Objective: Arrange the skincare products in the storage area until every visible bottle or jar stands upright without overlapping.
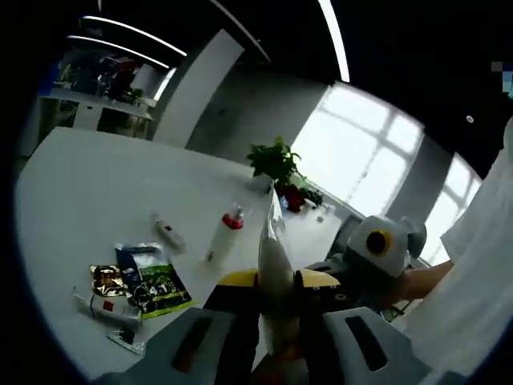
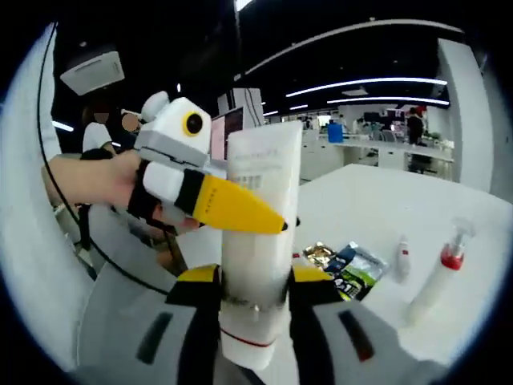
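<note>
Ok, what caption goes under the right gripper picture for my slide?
Both grippers pinch one white tube above the table.

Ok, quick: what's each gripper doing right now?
Left gripper: shut on the white tube, edge-on between its jaws.
Right gripper: shut on the same tube, near its lower end.

The white bench (image 1: 96, 176) lay bare across its far and left stretches, open for passing. Nearer, a spray bottle with a red collar (image 1: 224, 234) and a small white tube (image 1: 170, 233) lay close together, and a cluster of sachets (image 1: 136, 287) crowded the near edge. A potted plant (image 1: 276, 162) blocked the far corner.
</note>
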Demonstrator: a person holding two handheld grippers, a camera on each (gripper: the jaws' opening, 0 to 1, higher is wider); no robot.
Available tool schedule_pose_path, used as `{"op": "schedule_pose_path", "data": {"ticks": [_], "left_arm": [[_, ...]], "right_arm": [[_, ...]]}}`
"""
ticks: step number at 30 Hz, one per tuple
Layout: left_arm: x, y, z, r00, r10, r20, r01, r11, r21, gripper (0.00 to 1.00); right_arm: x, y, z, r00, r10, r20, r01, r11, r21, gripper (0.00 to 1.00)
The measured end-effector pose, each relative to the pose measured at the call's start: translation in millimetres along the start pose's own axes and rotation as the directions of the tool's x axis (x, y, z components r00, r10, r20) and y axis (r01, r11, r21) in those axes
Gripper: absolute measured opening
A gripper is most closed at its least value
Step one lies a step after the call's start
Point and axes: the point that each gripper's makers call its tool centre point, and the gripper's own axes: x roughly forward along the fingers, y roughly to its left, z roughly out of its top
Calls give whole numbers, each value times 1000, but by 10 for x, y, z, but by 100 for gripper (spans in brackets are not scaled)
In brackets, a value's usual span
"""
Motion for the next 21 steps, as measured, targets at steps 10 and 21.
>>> {"op": "schedule_pose_path", "data": {"ticks": [10, 21], "left_arm": [[322, -374, 269, 960, -239, -142, 262, 951, 166, 14], [515, -257, 146, 945, -132, -300, 233, 914, 332, 18]], "right_arm": [[-288, -66, 201, 959, 282, 12, -282, 957, 67, 25], [-334, -258, 56, 962, 272, 12, -272, 962, 29, 21]]}}
